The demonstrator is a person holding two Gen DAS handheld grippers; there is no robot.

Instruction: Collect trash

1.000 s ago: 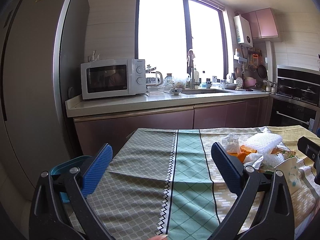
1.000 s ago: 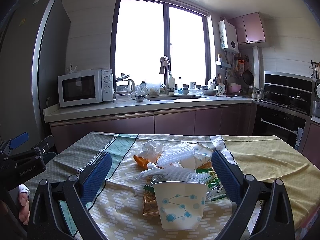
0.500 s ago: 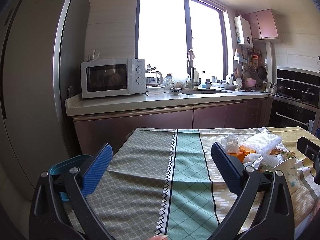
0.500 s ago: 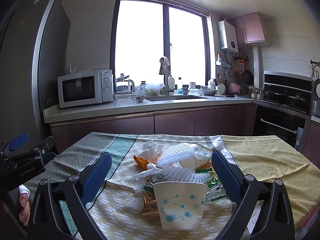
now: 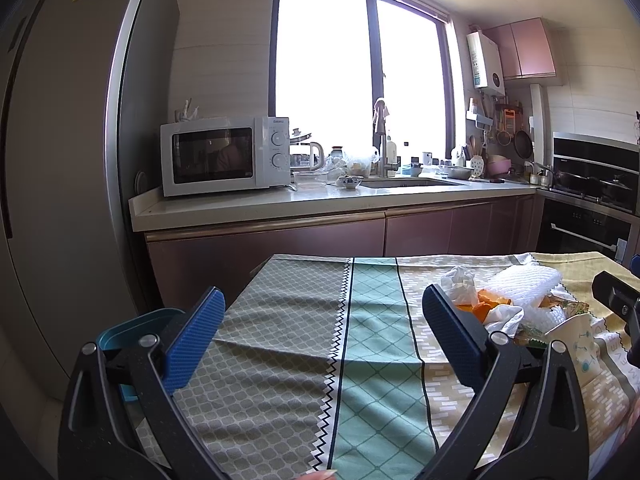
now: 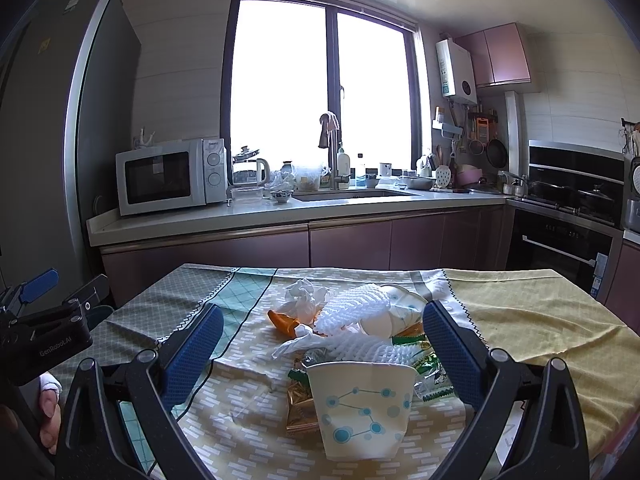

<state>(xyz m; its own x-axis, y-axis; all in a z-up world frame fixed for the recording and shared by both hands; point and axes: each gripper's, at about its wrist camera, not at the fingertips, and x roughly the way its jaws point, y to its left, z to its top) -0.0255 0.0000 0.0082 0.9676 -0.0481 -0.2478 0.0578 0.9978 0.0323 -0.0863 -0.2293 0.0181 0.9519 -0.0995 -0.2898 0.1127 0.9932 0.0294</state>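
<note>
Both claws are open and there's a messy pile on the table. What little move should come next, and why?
Probably the right gripper should ease forward and down around the white paper cup with blue dots. Its jaws are open, the cup stands right between them at the near edge of the trash pile, and nothing is held yet. The left gripper faces only bare patterned tablecloth.

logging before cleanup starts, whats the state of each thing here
left claw: open, empty
right claw: open, empty, cup between its fingers, untouched
cup: upright on table
tissue: crumpled
foam net: lying on pile
bin: open, beside table
microwave: door shut
</note>
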